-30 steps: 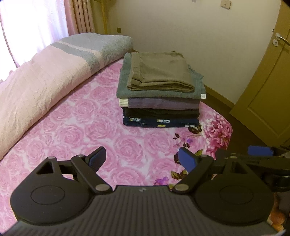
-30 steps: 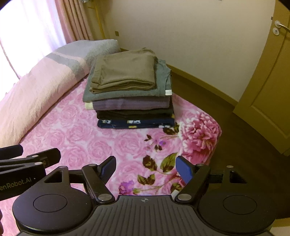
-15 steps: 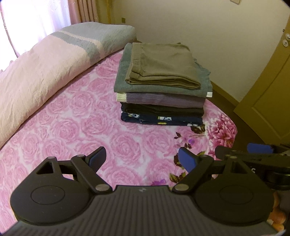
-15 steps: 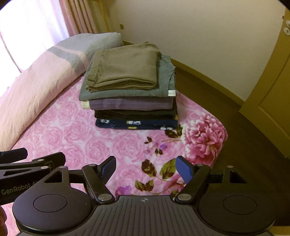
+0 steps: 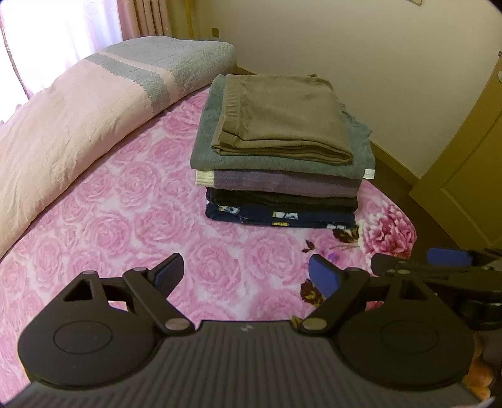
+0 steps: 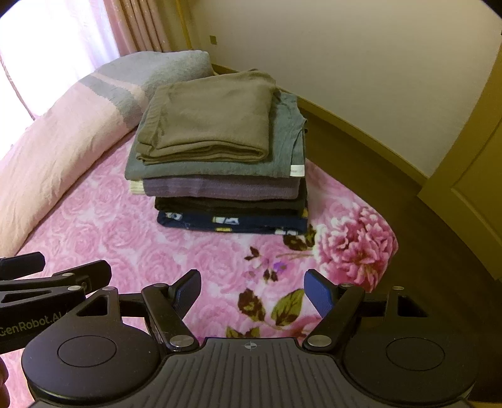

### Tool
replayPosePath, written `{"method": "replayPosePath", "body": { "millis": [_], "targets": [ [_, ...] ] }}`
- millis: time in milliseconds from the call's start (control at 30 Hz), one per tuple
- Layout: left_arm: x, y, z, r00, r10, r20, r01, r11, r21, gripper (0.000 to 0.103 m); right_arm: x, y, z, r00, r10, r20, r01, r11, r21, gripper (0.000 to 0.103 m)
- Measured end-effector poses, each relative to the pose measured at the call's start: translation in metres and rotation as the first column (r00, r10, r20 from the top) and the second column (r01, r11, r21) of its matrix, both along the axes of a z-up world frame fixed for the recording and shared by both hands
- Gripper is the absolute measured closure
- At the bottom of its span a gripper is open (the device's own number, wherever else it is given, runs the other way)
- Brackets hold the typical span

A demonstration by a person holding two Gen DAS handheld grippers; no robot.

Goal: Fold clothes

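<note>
Bedroom: one bed (image 5: 131, 238) under a pink rose-print cover, filling the lower left and centre of both views; cream wall (image 5: 360, 47) upper right; one door (image 5: 470, 175) at the right edge; pink curtain (image 5: 144, 15) upper left.
Quilt (image 5: 72, 125), one, pink with a grey band, rolled along the left edge.
Stack (image 5: 282, 150) of folded clothes, one, centre frame, resting on the cover: five layers counted, top to bottom olive (image 5: 282, 116), grey (image 5: 207, 153), mauve (image 5: 282, 183), black (image 5: 282, 199), navy print (image 5: 282, 216). Small white tag (image 6: 297, 171) on the grey layer; its lettering too small to read.
Left gripper (image 5: 246, 274), lower centre of its own view: jaws wide apart, nothing between them, above bare cover, apart from the stack. Seen also at lower left of the right view, marked "GenRobot.AI".
Right gripper (image 6: 252, 287), lower centre of its own view: jaws wide apart, empty, above the cover's flower print, apart from the stack.
</note>
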State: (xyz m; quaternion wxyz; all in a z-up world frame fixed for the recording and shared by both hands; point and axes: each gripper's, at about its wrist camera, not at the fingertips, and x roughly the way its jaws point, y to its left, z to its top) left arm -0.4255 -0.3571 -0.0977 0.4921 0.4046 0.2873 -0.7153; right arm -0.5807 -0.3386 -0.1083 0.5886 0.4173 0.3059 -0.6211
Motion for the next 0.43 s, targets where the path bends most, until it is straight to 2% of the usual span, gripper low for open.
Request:
{"method": "replayPosePath", "body": {
  "millis": [233,433],
  "targets": [
    [-0.0029,-0.0062,0.0006,1.0,0.009,0.006,-0.009,1.0,-0.015,0.018,-0.0023,-0.0069,-0.0033,1.0,0.002,0.002,-0.002,1.0,0.004,0.027],
    [-0.002,-0.0041,0.0069,1.0,0.006,-0.005,-0.006,0.998,-0.063,0.018,0.0002,-0.0081,-0.0022,1.0,0.02,0.0,-0.02,1.0,-0.001,0.027]
  ]
}}
